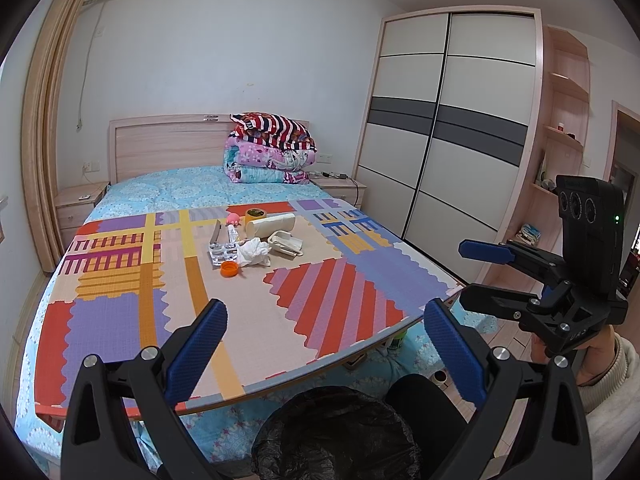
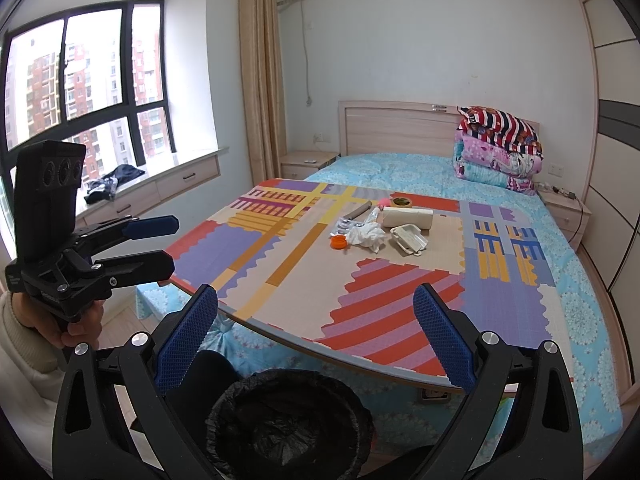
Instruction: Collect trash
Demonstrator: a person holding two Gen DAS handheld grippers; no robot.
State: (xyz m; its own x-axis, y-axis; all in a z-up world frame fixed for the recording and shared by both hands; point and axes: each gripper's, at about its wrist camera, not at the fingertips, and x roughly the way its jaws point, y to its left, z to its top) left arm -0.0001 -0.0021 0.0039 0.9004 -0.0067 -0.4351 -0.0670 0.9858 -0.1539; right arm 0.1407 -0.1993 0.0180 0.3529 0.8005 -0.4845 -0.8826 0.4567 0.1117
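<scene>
Left gripper [image 1: 326,336] wide apart, right gripper [image 2: 316,322] too (both empty), crumpled white tissue [image 1: 253,253] on colourful patchwork foam mat [image 1: 320,292], black-lined round bin [image 2: 290,424] below

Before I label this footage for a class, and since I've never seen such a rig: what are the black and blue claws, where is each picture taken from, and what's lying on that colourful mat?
The claws are hand-held grippers, one in each of a person's hands, each with a wide-angle camera looking along its two blue fingers. One picture comes from the left gripper, the other from the right gripper; each also sees the other out to its side. Both are open and hold nothing.

On the patterned mat over the bed lies a small pile: a crumpled white tissue, an orange cap, a white cardboard tube, a face mask, a blister pack and a tape roll. Below, near the person, stands a bin lined with a black bag.
</scene>
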